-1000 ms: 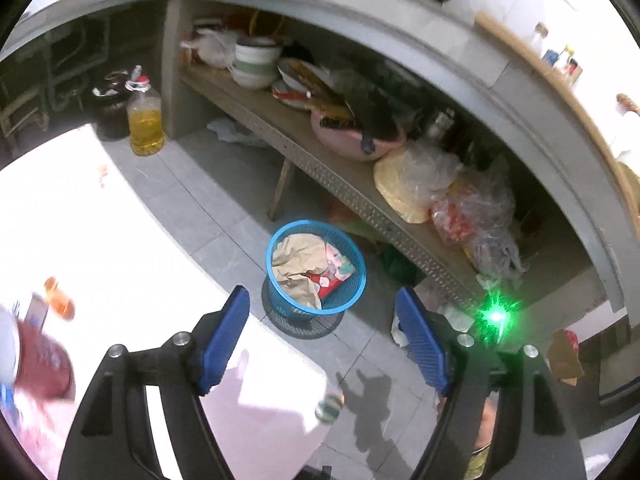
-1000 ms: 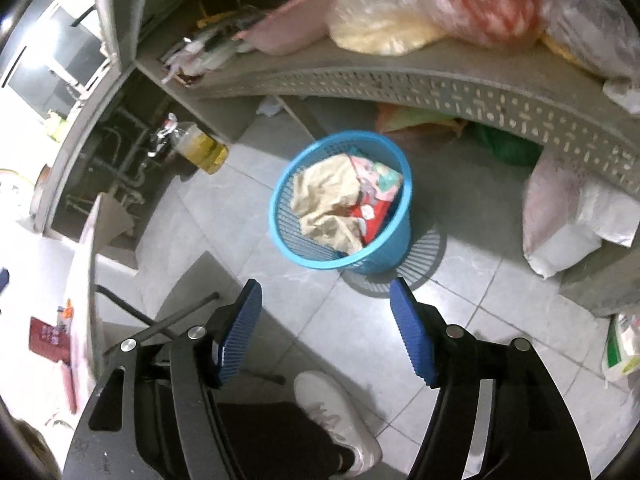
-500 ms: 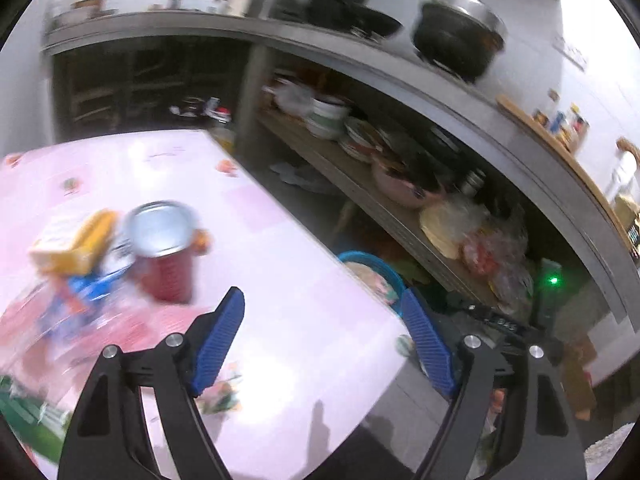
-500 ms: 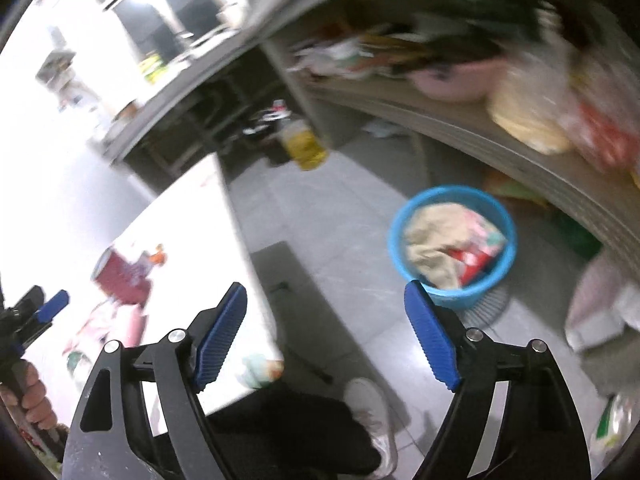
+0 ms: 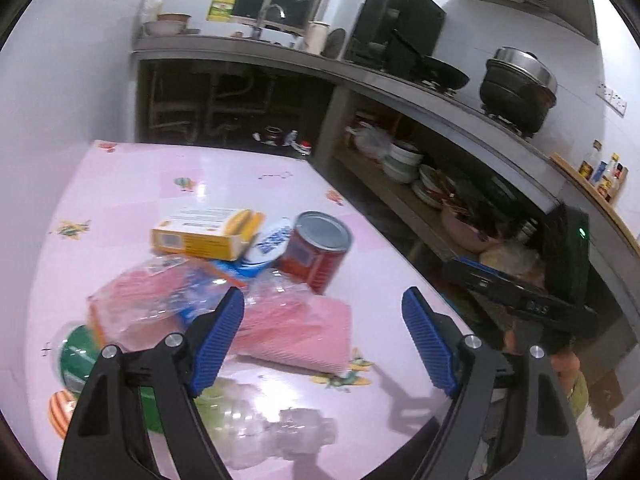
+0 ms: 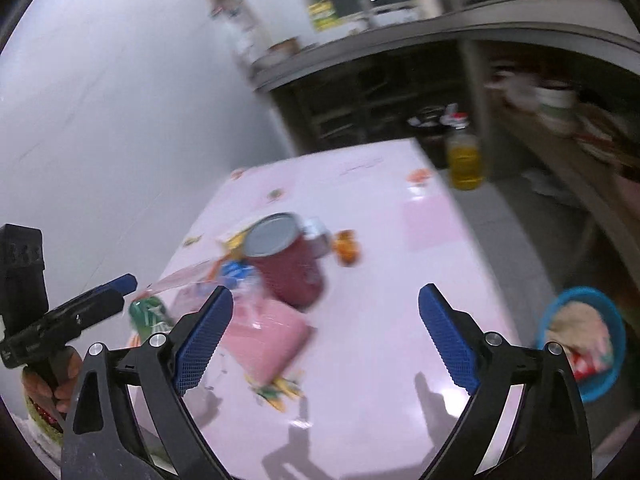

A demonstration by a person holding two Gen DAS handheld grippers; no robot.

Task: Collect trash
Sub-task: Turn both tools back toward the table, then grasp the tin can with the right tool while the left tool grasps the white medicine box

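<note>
Right gripper (image 6: 324,336) opening, empty — sees blue basket (image 6: 548,320).

The pink table (image 5: 132,208) is viewed obliquely downward from both wrist cameras (each close above it); the red can (image 5: 318,254), toward twelve o'clock, is shared by both (image 6: 290,266).

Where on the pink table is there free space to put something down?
The table is bare along its far side, behind the yellow box, and on the side right of the red can, toward the blue basket. The near-left part is crowded with wrappers and a clear bottle.
</note>
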